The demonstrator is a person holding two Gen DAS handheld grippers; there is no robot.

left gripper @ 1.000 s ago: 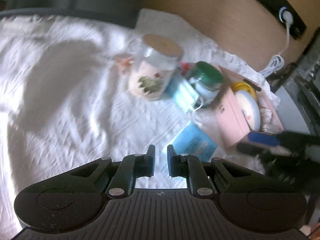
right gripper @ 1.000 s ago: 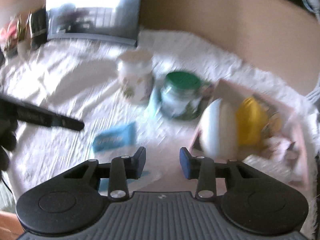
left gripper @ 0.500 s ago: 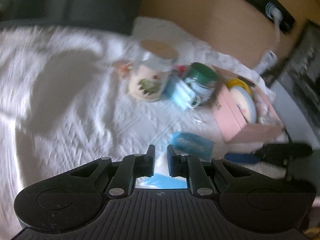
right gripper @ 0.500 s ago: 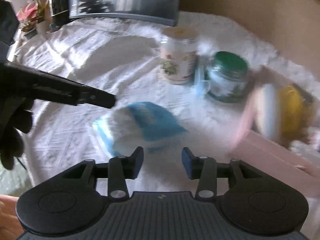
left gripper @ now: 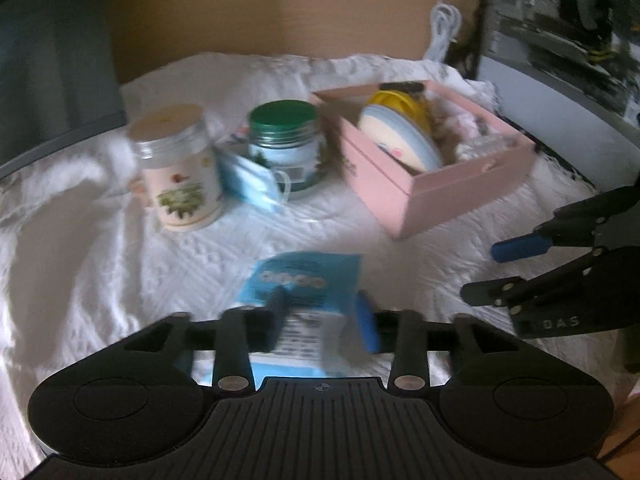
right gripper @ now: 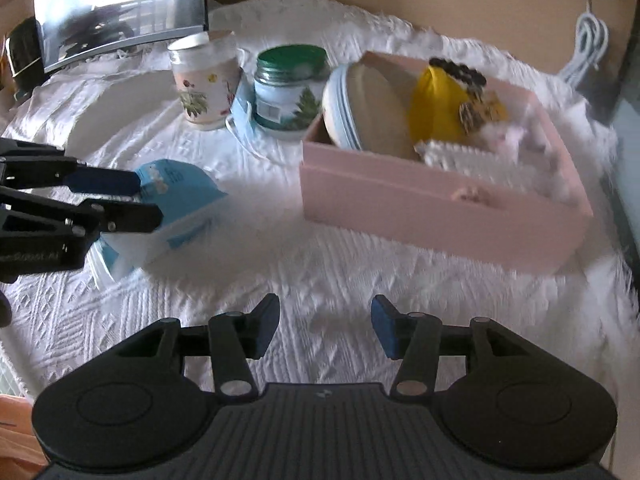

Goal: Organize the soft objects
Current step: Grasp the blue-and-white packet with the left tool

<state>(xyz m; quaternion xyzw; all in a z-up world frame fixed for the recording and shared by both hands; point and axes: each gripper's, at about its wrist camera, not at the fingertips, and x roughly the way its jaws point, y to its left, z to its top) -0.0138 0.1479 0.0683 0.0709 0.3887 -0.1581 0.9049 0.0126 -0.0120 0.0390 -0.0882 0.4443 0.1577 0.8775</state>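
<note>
left gripper [left gripper: 322,320] at blue packet [left gripper: 308,280]
jaws just opened, packet between them, grip unclear. right gripper [right gripper: 325,326] spread, empty, over white cloth [right gripper: 320,264].

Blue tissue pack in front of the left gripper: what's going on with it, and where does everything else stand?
The left gripper has just been opening its jaws, and they now stand around the near end of the blue tissue pack on the white cloth; a firm grip isn't evident. The right gripper is open with nothing between its fingers. The pink box already holds several soft items.
</note>
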